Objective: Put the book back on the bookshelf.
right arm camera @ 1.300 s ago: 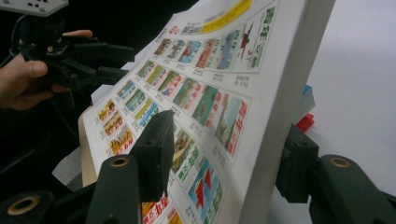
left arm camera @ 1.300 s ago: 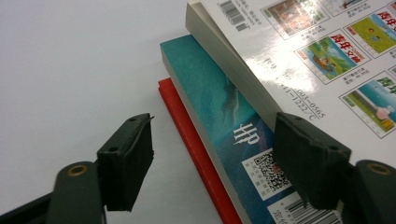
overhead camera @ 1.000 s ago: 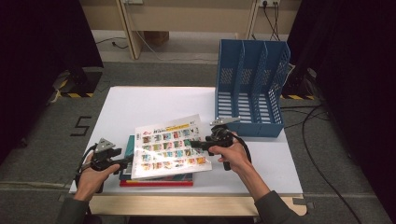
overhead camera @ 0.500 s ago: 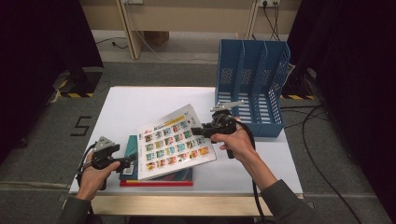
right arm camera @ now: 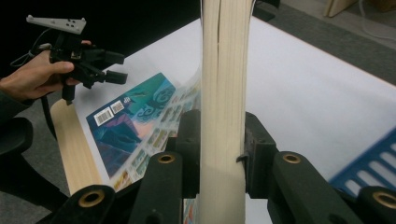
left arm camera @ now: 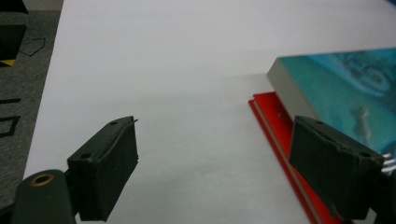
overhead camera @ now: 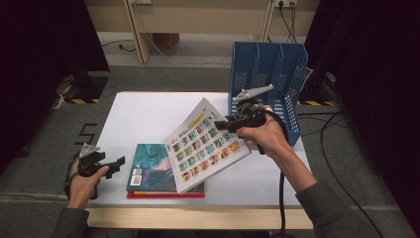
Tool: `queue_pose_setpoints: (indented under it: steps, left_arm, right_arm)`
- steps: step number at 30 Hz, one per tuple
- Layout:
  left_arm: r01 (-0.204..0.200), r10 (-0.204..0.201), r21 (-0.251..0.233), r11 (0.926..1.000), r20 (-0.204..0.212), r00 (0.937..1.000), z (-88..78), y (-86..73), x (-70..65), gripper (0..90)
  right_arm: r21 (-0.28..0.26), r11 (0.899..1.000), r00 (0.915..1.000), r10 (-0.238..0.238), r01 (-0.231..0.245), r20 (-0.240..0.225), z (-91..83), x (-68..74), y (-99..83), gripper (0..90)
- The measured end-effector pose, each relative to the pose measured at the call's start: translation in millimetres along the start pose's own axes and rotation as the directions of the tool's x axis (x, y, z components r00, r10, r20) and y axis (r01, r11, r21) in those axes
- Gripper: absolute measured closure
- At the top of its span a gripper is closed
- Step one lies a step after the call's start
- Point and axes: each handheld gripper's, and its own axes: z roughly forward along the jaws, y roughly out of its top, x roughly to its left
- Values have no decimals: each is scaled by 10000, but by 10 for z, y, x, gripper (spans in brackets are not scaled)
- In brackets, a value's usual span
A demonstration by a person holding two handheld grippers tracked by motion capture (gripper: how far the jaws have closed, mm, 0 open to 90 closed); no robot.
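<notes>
The picture book (overhead camera: 205, 146) is pinched at its edge by the right gripper (overhead camera: 225, 125), raised tilted above the teal book (overhead camera: 151, 166) on the bench (overhead camera: 143, 114). The left gripper (overhead camera: 116, 163), jaws just opened and empty, sits beside the stack. For slotting into the blue file rack (overhead camera: 267, 79), the book should be turned upright and the pinch kept firm.

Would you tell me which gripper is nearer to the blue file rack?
The right. The right gripper, shut on the picture book, is just in front of the blue file rack; the left gripper stands open at the table's opposite near corner, beside the teal book.
</notes>
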Motion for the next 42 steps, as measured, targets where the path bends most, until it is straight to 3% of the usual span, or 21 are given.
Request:
queue_pose_setpoints:
  steps: [2,8,12,13,16,19,24,31,34,40,41,42]
  left_arm:
    - [-179,176,291,9994,90,9998,29,-15,-2,149]
    - [-296,304,575,9979,-136,9994,78,-56,34,149]
    - [-179,170,661,9977,142,9998,98,-77,31,149]
    - [-181,163,744,9971,249,9996,110,-83,28,149]
    - [-383,368,1025,9940,170,9992,160,-118,32,149]
    - [-419,405,1011,9940,157,9991,161,-121,27,143]
    - [-614,608,1084,9922,91,9981,181,-118,3,117]
    - [-912,916,1182,9888,24,9958,204,-122,-28,87]
    - [-1236,1248,1254,9844,-20,9922,221,-132,-52,64]
    - [-1243,1249,1144,9856,16,9922,223,-144,-46,55]
    - [-1241,1247,1139,9857,18,9922,222,-145,-46,55]
    - [-1244,1250,1139,9857,18,9921,223,-145,-46,55]
  right_arm:
    - [234,9994,9994,-269,264,223,-114,30,74,733]
    - [703,9969,9977,-381,341,566,-294,39,113,734]
    - [721,9969,9959,-380,321,817,-387,37,121,734]
    - [771,9962,9940,-479,404,979,-478,40,125,734]
    - [775,9962,9919,-499,409,1170,-543,43,119,735]
    - [1522,9854,9804,-1020,763,1686,-630,64,78,732]
    - [2041,9775,9701,-987,528,2217,-702,-29,-42,729]
    - [1880,9820,9720,-608,176,2268,-757,-126,-121,729]
    - [1917,9812,9723,-648,212,2245,-724,-122,-108,726]
    - [2206,9750,9688,-778,247,2354,-565,-97,-58,702]
    - [2216,9751,9693,-659,121,2369,-549,-97,-48,688]
    - [2195,9750,9724,-166,-358,2326,-520,-100,-34,652]
